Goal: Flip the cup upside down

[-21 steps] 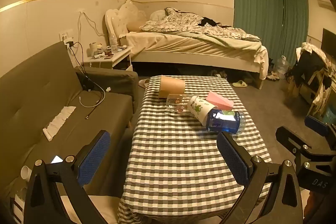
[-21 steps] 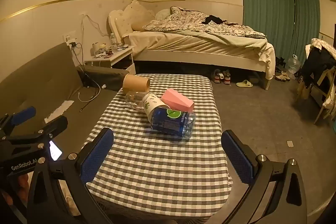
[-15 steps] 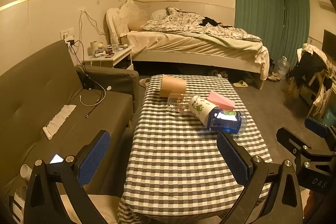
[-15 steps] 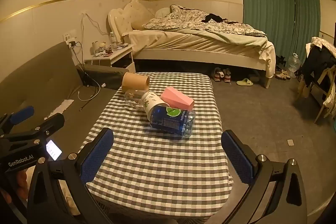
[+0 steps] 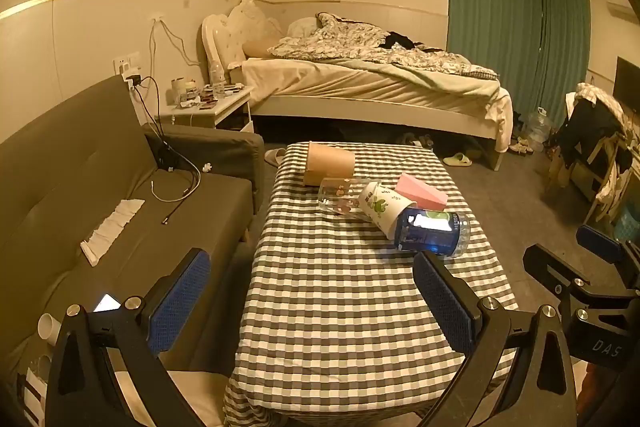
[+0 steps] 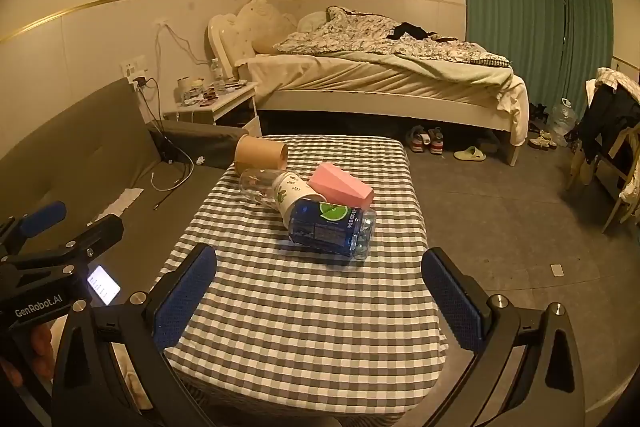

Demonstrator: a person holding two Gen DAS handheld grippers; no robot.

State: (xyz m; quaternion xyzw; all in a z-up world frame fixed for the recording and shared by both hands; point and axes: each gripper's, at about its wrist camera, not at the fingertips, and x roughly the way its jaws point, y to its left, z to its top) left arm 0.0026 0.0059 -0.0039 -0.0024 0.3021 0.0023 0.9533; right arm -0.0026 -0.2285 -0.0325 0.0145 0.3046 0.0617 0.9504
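Note:
Several cups lie on their sides in a row on the checkered table (image 5: 360, 307) (image 6: 312, 307): a brown paper cup (image 5: 330, 163) (image 6: 260, 155), a clear glass (image 5: 336, 193) (image 6: 256, 183), a white cup with green print (image 5: 380, 205) (image 6: 294, 193), a pink cup (image 5: 420, 191) (image 6: 340, 185) and a blue-labelled clear cup (image 5: 432, 233) (image 6: 330, 229). My left gripper (image 5: 310, 301) is open and empty at the table's near left edge. My right gripper (image 6: 318, 295) is open and empty above the table's near end. Both are well short of the cups.
A grey sofa (image 5: 100, 207) with cables and a cloth runs along the table's left side. A bed (image 5: 368, 83) and a nightstand (image 5: 208, 107) stand behind the table. A chair with clothes (image 6: 612, 131) is at the right. The other gripper shows at each view's edge.
Both views have drifted slightly; the cups sit a little lower and closer in frame. Both grippers stay open. No cup has moved.

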